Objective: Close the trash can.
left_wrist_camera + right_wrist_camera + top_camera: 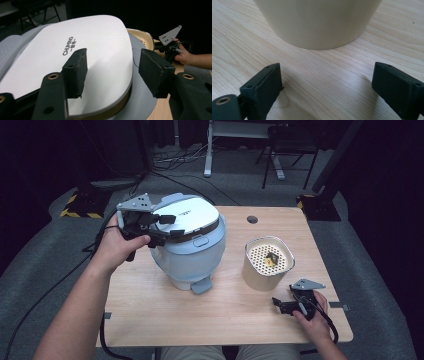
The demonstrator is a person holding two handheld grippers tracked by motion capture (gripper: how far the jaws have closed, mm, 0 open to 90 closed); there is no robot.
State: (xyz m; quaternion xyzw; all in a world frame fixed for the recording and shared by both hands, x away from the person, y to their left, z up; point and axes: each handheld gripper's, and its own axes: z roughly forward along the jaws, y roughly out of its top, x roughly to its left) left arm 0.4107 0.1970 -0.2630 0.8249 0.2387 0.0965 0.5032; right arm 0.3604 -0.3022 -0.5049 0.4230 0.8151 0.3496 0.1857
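A: Nearest the person, on the pale wooden bench [150,320], the right tool [286,304] rests low with its jaws spread wide and nothing between them. Why park it there?

B: Probably to keep it clear; it faces the cream perforated-top round container [267,262] just beyond but does not touch it.

A: And further off?

B: The left tool [167,227] hovers over the white lid [100,47] of the light blue, rounded rice cooker [192,255], which stands left of the container. Its jaws are parted, one pad above the lid, the other past its edge, gripping nothing. I judge that it is lining up to work the lid.
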